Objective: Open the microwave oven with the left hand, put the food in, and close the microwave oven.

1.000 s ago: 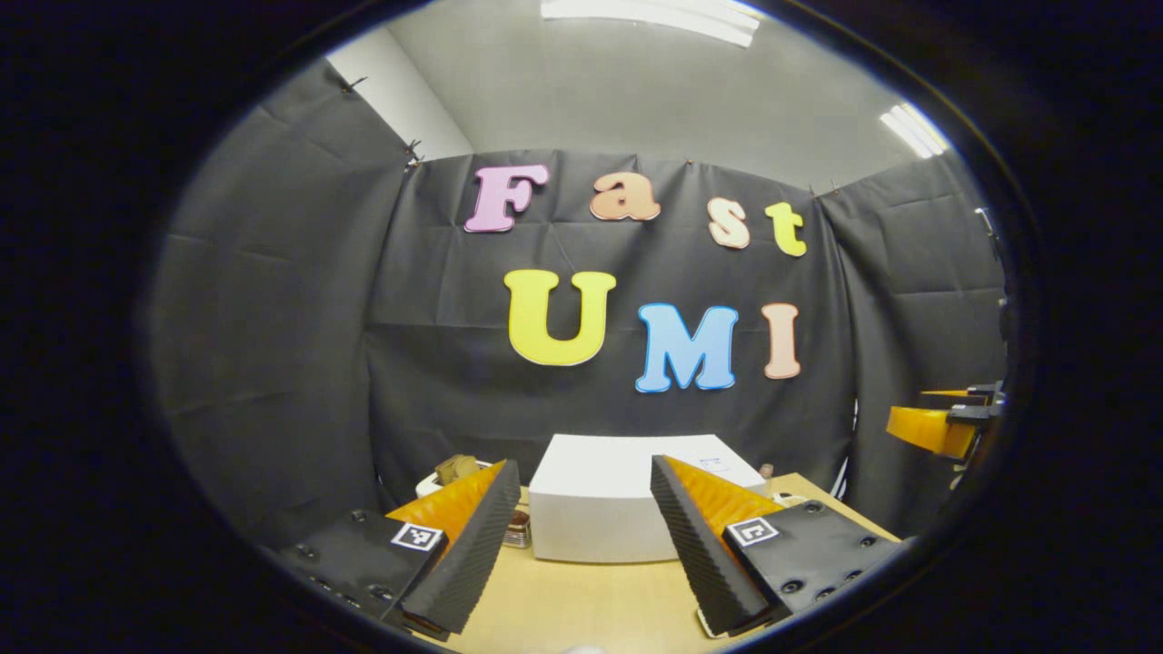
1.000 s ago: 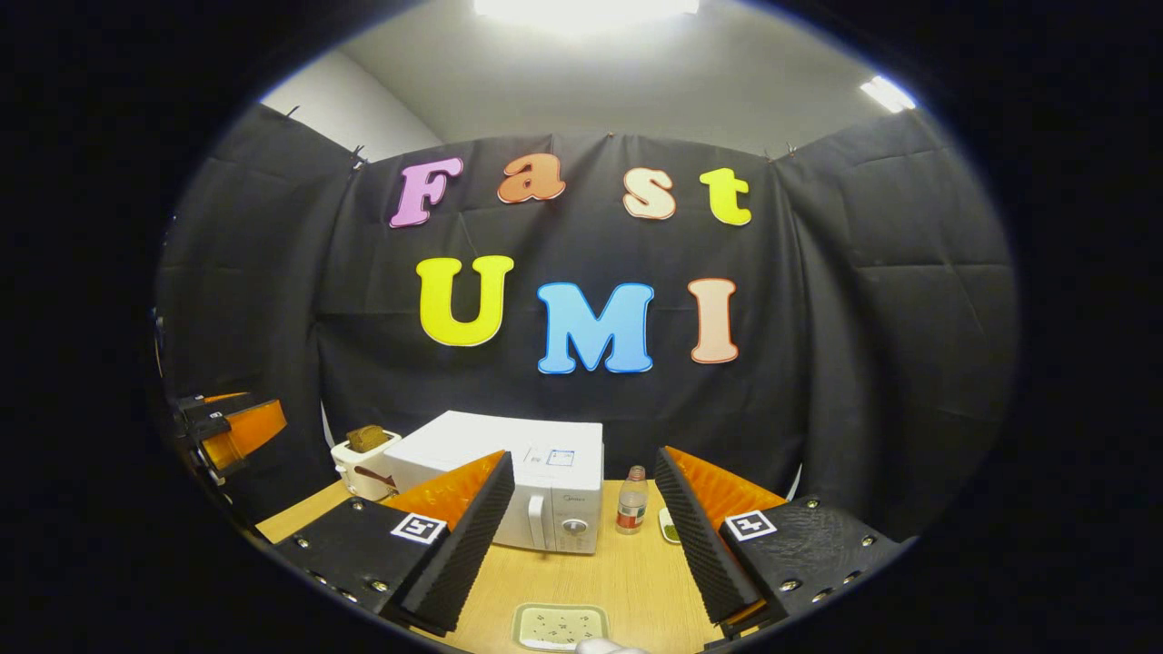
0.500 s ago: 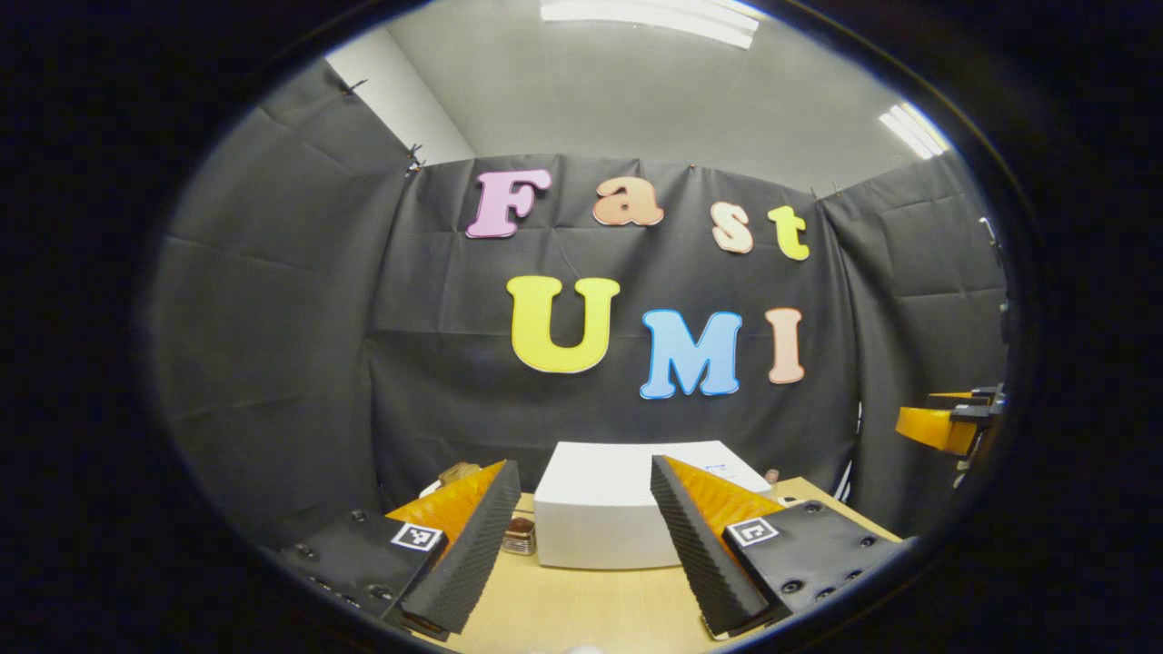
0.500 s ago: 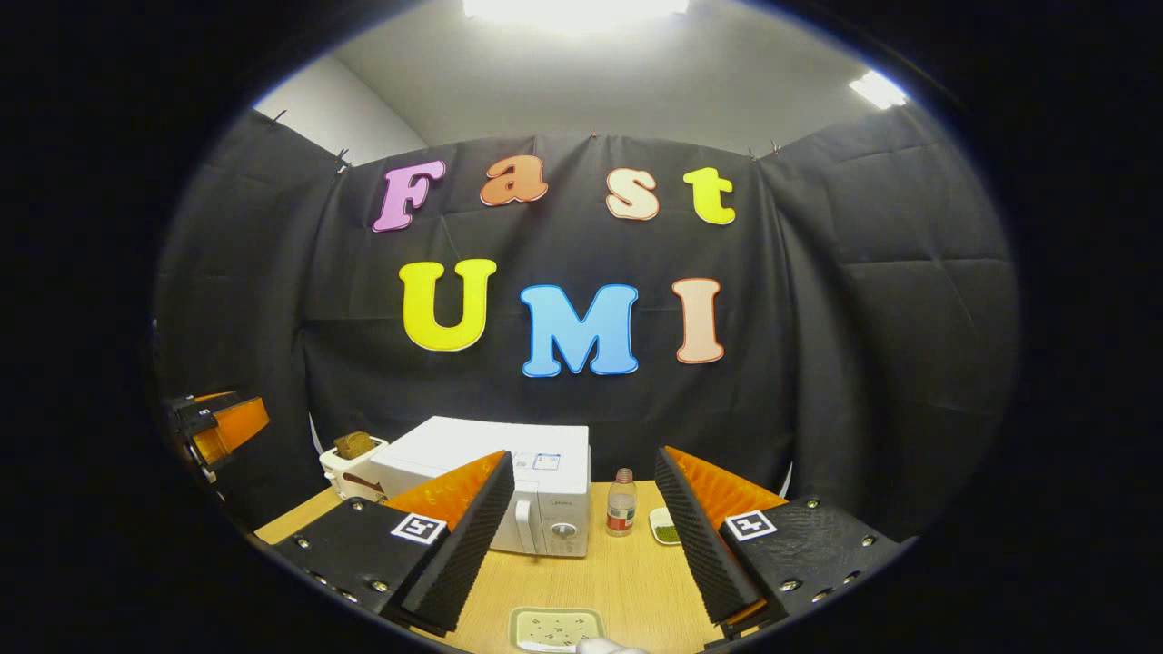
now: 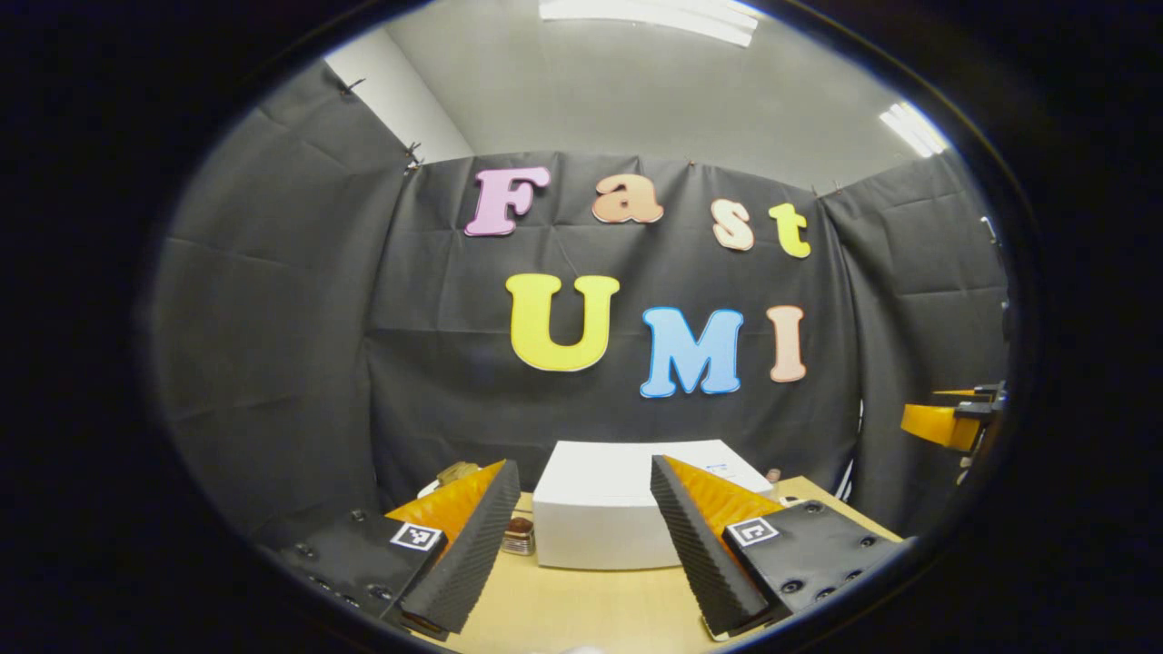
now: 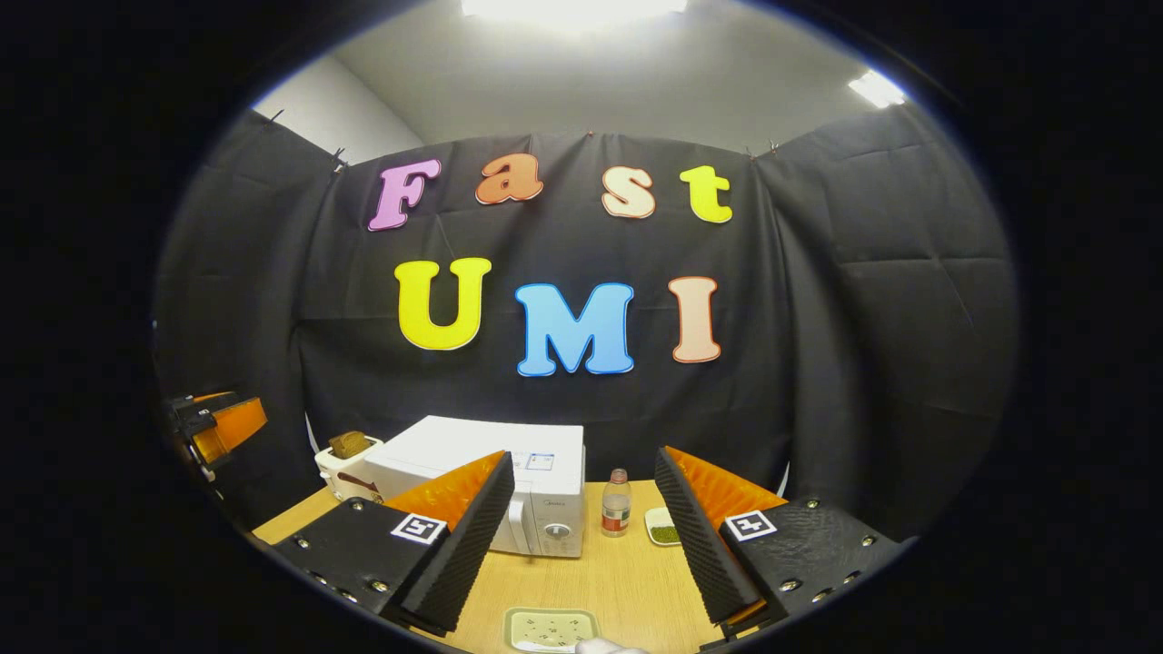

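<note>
Wooden tabletop (image 6: pixel 618 572) and what it carries

Toward the far edge: toaster (image 6: pixel 343 465), microwave (image 6: pixel 509 481), bottle (image 6: pixel 616 504), small dish (image 6: pixel 663 527); a tray (image 6: pixel 550 629), perhaps patterned, at the near edge.

White microwave (image 6: pixel 509 463) is sitting on a light wooden table (image 6: pixel 627 581); a pale green speckled plate (image 6: pixel 550 629) and a red-labelled clear bottle (image 6: pixel 616 514) are showing

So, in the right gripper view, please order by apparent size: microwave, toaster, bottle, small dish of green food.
1. microwave
2. toaster
3. bottle
4. small dish of green food
The toaster is partly hidden, so its rank over the bottle is less sure.
</note>
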Motion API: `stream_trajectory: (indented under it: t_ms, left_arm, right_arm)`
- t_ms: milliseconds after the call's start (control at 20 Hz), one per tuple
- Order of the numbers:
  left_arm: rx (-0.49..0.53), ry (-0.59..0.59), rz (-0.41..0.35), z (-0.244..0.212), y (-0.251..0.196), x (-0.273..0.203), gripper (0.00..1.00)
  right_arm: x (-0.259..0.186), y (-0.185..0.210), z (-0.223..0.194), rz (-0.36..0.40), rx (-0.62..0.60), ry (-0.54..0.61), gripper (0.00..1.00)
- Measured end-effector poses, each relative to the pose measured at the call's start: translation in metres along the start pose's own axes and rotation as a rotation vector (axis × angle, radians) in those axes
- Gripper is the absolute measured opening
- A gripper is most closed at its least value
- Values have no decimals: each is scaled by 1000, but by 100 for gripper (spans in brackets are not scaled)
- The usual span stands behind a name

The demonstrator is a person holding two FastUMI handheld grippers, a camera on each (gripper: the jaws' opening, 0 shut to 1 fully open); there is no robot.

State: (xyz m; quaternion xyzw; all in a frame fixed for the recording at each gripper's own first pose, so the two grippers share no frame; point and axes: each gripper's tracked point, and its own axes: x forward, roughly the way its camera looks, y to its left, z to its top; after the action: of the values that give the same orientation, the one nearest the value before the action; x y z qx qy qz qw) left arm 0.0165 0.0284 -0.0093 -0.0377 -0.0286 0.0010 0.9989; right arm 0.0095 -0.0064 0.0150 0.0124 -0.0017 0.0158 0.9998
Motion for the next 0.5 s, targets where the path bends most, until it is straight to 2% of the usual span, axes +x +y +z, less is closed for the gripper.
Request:
stream_trajectory:
  t_ms: [50, 500]
  left_arm:
    - [0, 0, 1, 0, 0, 0, 98]
    - [12, -9, -1, 4, -13, 6, 100]
  right_arm:
    - [1, 0, 0, 2, 1, 2, 96]
    - [8, -11, -1, -4, 13, -1, 95]
